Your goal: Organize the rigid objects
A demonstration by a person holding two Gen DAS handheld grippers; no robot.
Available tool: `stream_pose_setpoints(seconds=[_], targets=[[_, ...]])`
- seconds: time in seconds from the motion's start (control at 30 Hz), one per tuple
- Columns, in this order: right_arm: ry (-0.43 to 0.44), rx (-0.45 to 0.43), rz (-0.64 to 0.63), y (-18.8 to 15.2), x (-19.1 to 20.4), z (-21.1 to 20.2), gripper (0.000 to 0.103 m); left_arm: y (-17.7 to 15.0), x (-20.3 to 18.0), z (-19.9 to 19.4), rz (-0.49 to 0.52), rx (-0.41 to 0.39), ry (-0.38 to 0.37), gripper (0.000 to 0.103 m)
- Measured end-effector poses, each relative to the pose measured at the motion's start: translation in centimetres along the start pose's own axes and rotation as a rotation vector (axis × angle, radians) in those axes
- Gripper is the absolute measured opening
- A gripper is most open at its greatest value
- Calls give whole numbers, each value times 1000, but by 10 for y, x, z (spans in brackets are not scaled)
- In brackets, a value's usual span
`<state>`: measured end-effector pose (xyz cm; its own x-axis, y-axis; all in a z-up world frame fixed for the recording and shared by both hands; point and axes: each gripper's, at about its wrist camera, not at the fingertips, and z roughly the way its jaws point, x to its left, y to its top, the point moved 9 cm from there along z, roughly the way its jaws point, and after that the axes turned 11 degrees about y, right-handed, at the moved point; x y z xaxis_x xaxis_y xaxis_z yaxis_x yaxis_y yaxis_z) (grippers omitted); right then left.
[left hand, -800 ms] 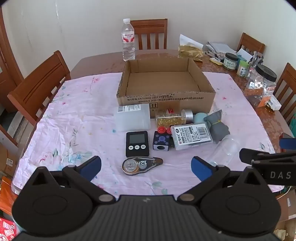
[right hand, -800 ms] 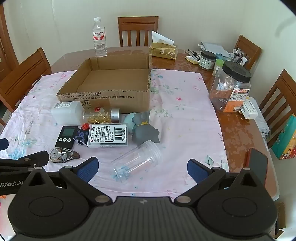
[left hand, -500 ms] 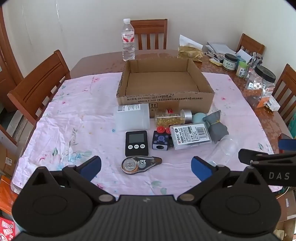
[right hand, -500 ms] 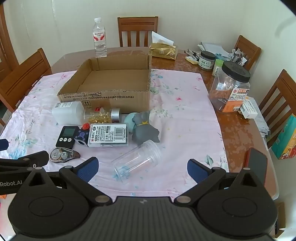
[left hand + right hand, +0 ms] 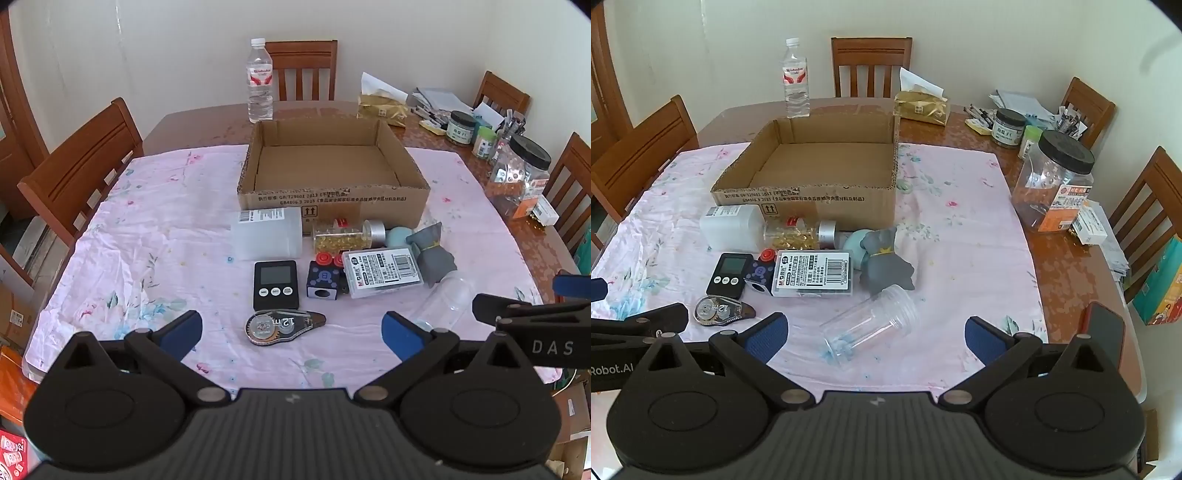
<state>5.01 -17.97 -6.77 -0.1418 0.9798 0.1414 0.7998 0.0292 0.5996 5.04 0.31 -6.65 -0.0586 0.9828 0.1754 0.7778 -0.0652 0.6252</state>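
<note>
An empty cardboard box [image 5: 334, 201] [image 5: 812, 201] stands on the pink cloth. In front of it lie a white plastic box [image 5: 266, 236], a jar of yellow capsules [image 5: 341, 236], a black timer [image 5: 276, 284], a dark cube toy [image 5: 323, 282], a clear staple case [image 5: 382, 271], a grey figurine [image 5: 884, 260], a correction tape [image 5: 284, 326] and a clear jar on its side [image 5: 870, 328]. My left gripper [image 5: 291, 332] is open, just short of the correction tape. My right gripper [image 5: 875, 336] is open, around the near end of the clear jar.
A water bottle [image 5: 259, 86] stands behind the box. A big black-lidded jar [image 5: 1054, 182], small jars, pens and a gold tissue pack [image 5: 921, 107] crowd the far right. Wooden chairs ring the table. A phone [image 5: 1102, 332] lies at the right edge.
Both views have shifted very slightly; the objects on the cloth have not moved. Both grippers stay open.
</note>
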Motion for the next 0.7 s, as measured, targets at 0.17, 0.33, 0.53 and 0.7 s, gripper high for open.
stream_pose_setpoints(seconds=[0.17, 0.33, 0.53, 0.7], targets=[[-1, -1, -2, 1, 1, 0, 103, 0, 0, -1, -3, -2, -2, 102], [-1, -1, 1, 0, 0, -1, 103, 0, -1, -2, -3, -3, -3, 102], [-3, -6, 1, 0, -1, -3, 103, 1, -3, -2, -4, -4, -5, 102], [-2, -6, 1, 0, -2, -3, 103, 2, -5, -3, -5, -2, -8, 102]])
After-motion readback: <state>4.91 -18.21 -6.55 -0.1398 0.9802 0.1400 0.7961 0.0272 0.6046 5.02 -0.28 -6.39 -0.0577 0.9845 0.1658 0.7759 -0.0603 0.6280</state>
